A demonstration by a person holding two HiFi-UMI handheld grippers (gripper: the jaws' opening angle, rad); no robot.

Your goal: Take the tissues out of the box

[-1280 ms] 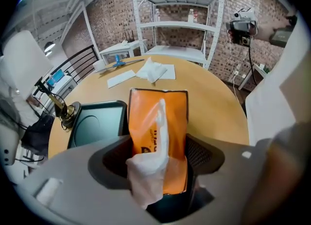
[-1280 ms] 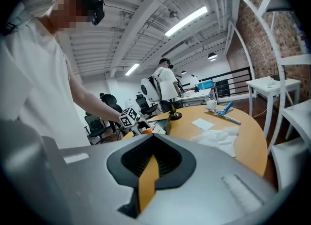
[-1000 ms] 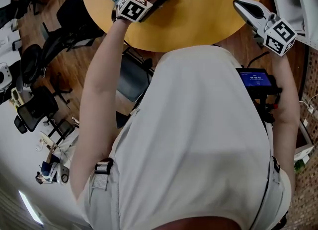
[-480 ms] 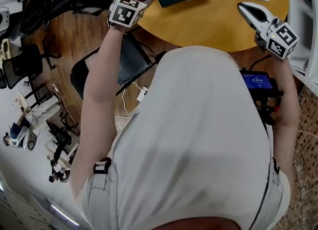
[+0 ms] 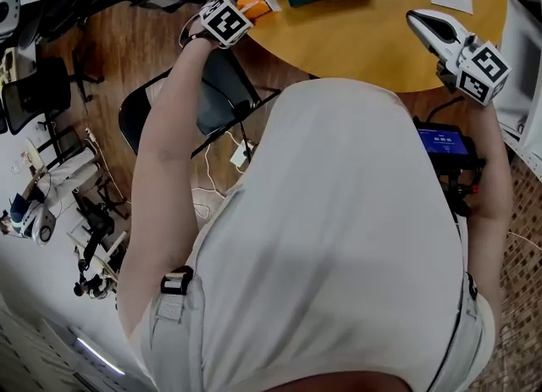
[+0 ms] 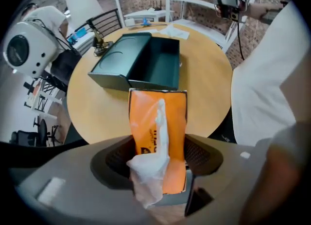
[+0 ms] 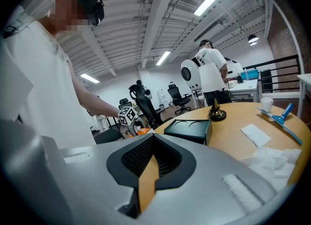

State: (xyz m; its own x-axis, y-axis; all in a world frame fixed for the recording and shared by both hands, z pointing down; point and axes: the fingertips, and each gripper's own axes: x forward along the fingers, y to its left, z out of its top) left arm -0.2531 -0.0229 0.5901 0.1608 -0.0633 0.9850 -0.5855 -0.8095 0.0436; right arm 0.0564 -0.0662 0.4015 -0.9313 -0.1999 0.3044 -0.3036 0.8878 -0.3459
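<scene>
**A:** What is your left gripper (image 6: 158, 157) holding?

**B:** Your left gripper is clamped on the orange soft-plastic tissue pack (image 6: 170, 122). Its ribbed black pads (image 6: 115, 159) press against the pack's two long sides. The pack stands on end between them, its glossy film slightly creased.

**A:** And the tissue itself?

**B:** A white crumpled tissue (image 6: 150, 170) sticks out of the slit down the pack's front. It is thin and limp, twisted narrow at the top and bunched into a soft wad lower down, close to your camera.

**A:** Where is the pack relative to the box?

**B:** It is out of it. The dark green rectangular box (image 6: 146, 63) sits further in on the round wooden table (image 6: 209, 93). The box is matte and hard-edged, and its lid lies open beside it, showing two round recesses. From your head view, the pack is off the tabletop at the table's near-left rim, apart from the box.

**A:** And your right gripper (image 7: 148, 166)?

**B:** Its smooth grey jaws are drawn together with nothing between them; only a thin sliver of tabletop shows through. It hovers at the table's right edge, near the loose white tissues (image 7: 272, 163) lying rumpled on the wood.
</scene>
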